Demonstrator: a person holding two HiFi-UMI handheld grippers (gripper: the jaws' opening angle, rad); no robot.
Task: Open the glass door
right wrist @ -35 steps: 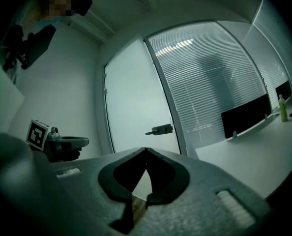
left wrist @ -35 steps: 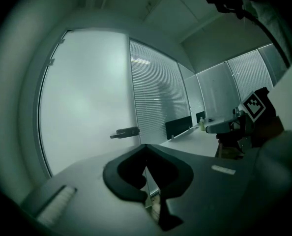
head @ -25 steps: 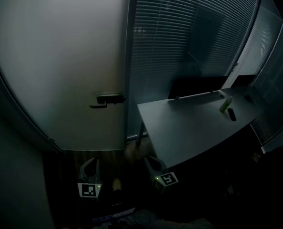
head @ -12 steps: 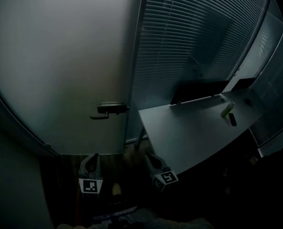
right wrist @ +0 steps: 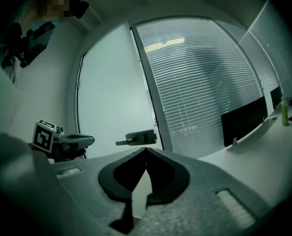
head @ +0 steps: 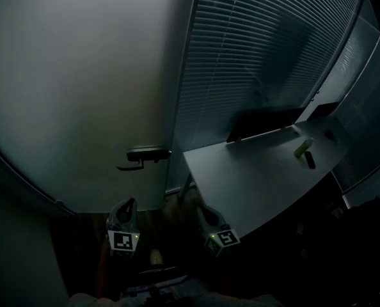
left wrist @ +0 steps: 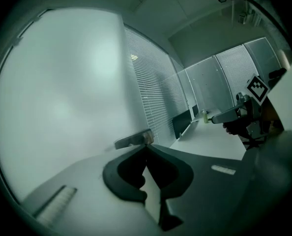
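Both my grippers low in front of the shut glass door
My left gripper [head: 130,202] and right gripper [head: 200,207] point towards the frosted glass door [head: 81,94], and the fingers [left wrist: 181,167] of each are closed together with nothing between them. The handle [head: 145,153] lies level near the door's right edge, just ahead of my left gripper and not touched. Slatted blinds [head: 260,50] cover the wall to the right, and a grey table [head: 254,178] stands beside my right gripper
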